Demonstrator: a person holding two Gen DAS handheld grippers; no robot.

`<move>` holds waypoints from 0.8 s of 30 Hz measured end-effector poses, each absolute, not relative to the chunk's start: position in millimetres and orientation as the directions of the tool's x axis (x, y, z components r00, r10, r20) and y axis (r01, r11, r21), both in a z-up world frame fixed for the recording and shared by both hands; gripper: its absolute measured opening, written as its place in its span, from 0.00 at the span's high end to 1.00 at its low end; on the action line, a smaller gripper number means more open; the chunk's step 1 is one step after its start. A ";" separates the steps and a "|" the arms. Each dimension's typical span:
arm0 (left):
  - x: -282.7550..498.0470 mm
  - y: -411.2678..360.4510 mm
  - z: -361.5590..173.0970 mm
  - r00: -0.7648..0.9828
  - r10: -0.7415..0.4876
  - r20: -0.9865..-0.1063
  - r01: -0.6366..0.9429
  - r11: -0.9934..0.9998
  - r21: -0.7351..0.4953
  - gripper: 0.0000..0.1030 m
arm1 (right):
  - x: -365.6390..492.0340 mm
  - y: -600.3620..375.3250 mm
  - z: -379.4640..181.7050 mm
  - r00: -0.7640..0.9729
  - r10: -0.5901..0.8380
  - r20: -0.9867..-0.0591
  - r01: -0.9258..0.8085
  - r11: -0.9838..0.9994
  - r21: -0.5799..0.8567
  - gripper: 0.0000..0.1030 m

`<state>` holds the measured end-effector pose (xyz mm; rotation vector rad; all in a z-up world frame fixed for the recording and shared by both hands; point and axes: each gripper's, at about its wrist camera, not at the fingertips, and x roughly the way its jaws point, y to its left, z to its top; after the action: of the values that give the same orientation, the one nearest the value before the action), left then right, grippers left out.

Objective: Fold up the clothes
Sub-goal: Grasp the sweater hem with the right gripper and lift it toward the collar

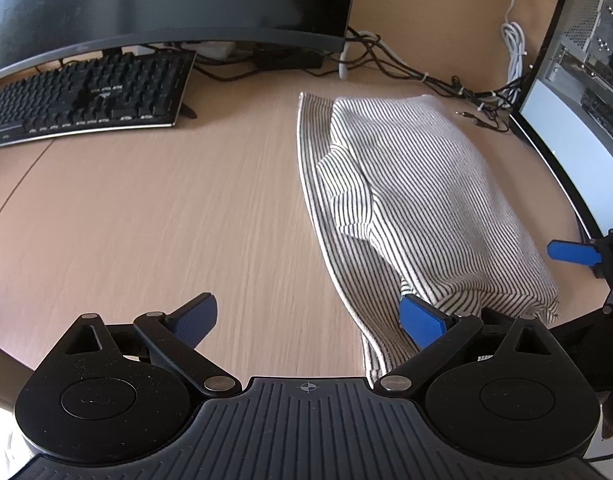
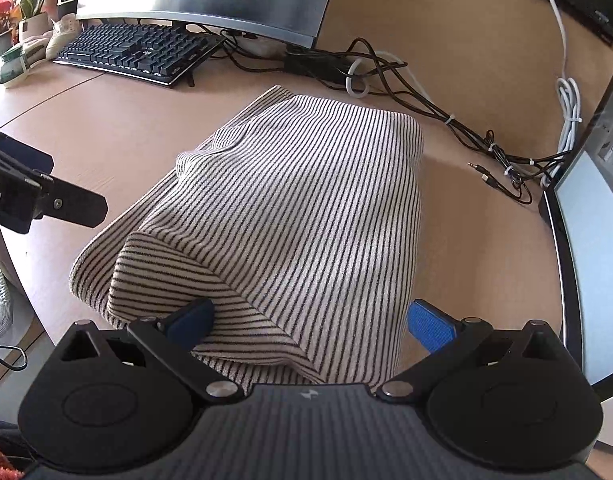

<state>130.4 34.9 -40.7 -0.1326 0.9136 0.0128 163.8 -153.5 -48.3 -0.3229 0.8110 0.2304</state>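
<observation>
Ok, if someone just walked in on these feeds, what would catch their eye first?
The striped garment, folded into a thick bundle in the middle of the wooden desk. Next, both hand-held grippers open at its near edge: the right hand-held gripper straddles it, the left hand-held gripper sits at its left side. Behind lies a black keyboard.

a black keyboard (image 2: 138, 52) sits at the desk's (image 1: 146, 220) far left, under a dark curved monitor (image 1: 166, 0). tangled black cables (image 2: 406, 88) and a white cord (image 2: 568, 96) trail along the far edge. potted plants (image 2: 10, 8) stand in the far left corner. a lit screen (image 2: 598, 248) lines the right edge.
</observation>
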 end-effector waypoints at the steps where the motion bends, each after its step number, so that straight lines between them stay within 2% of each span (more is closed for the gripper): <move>1: 130.2 35.0 -41.2 0.610 -0.045 -0.791 -0.068 0.992 -0.109 0.02 | 163.5 -153.0 -48.2 0.670 0.078 -0.739 -0.325 0.925 -0.197 0.00; 4: 128.6 34.5 -41.0 0.609 -0.043 -0.792 -0.069 0.992 -0.106 0.02 | 152.3 -149.1 -40.5 0.720 0.097 -0.688 -0.363 0.897 -0.253 0.00; 6: 127.9 35.0 -40.6 0.611 -0.040 -0.791 -0.070 0.992 -0.104 0.02 | 138.7 -150.1 -31.5 0.739 0.185 -0.648 -0.442 0.859 -0.259 0.00; 8: 127.7 36.1 -41.0 0.611 -0.038 -0.791 -0.074 0.992 -0.105 0.02 | 127.1 -151.1 -26.5 0.711 0.286 -0.643 -0.543 0.804 -0.243 0.00; 10: 127.0 37.6 -41.5 0.610 -0.034 -0.791 -0.078 0.992 -0.103 0.02 | 118.9 -146.0 -30.8 0.683 0.327 -0.653 -0.614 0.741 -0.271 0.01; 12: 125.8 39.7 -41.5 0.610 -0.030 -0.792 -0.080 0.992 -0.099 0.02 | 113.3 -137.9 -40.5 0.660 0.333 -0.673 -0.665 0.677 -0.316 0.14; 17: 119.0 44.2 -39.9 0.612 -0.038 -0.790 -0.031 0.997 -0.072 0.02 | 114.8 -125.9 -65.1 0.674 0.292 -0.678 -0.680 0.605 -0.415 0.23; 18: 117.4 44.3 -39.8 0.611 -0.040 -0.791 -0.017 0.998 -0.063 0.02 | 119.1 -126.1 -64.9 0.673 0.287 -0.682 -0.675 0.616 -0.406 0.29; 20: 116.4 43.8 -41.7 0.602 -0.034 -0.798 -0.007 0.999 -0.047 0.02 | 128.0 -126.7 -64.3 0.668 0.276 -0.691 -0.663 0.641 -0.386 0.35; 24: 117.8 42.1 -43.5 0.593 -0.034 -0.804 0.006 0.999 -0.039 0.02 | 150.9 -138.3 -59.1 0.605 0.306 -0.735 -0.628 0.751 -0.204 0.38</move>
<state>117.8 42.1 -43.5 -0.0329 0.9352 -0.0235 150.9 -138.3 -59.1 -0.4773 0.7403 0.5645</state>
